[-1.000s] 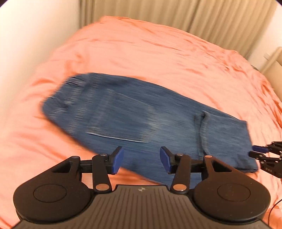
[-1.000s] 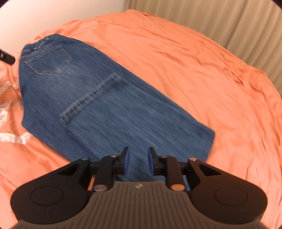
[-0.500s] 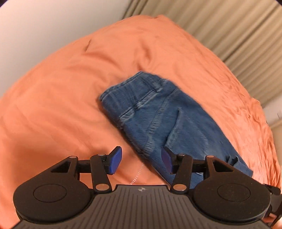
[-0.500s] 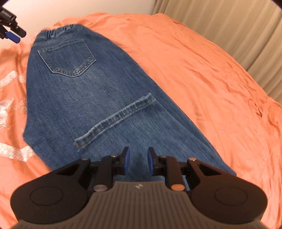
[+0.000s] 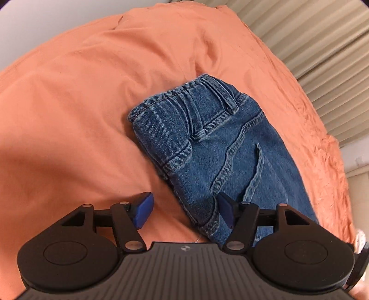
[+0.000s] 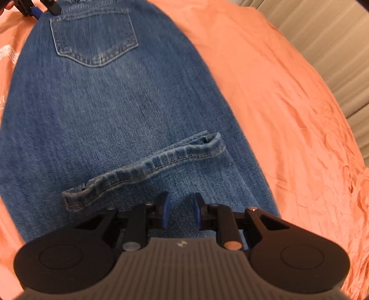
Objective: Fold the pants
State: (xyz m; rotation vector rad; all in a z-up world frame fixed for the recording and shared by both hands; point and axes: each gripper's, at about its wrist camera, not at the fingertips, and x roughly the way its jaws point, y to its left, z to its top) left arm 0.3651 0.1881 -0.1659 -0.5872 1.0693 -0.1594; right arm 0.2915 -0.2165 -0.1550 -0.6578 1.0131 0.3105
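Blue denim pants (image 5: 214,147) lie folded lengthwise on an orange bedspread (image 5: 80,103). In the left wrist view the left gripper (image 5: 184,210) is spread wide, holding nothing. The waistband (image 5: 184,101) sits ahead of it, slightly right of centre. The pants' side edge runs back toward the gap between its fingers. Right blue pad (image 5: 224,207) is over the denim, left pad (image 5: 144,208) over bare bedspread; cannot tell if either touches cloth.

Right wrist view: right gripper (image 6: 180,211) is parted with a narrow gap, nothing between the pads, low over the pants (image 6: 115,110). A leg hem (image 6: 145,168) lies across the denim just ahead of it, running from ahead-left to farther ahead-right. Back pocket (image 6: 94,37) is far ahead, left of centre. The left gripper (image 6: 34,9) shows at the far upper left, by the waist end. Pleated beige curtains (image 6: 334,46) are to the right, beyond the bed.
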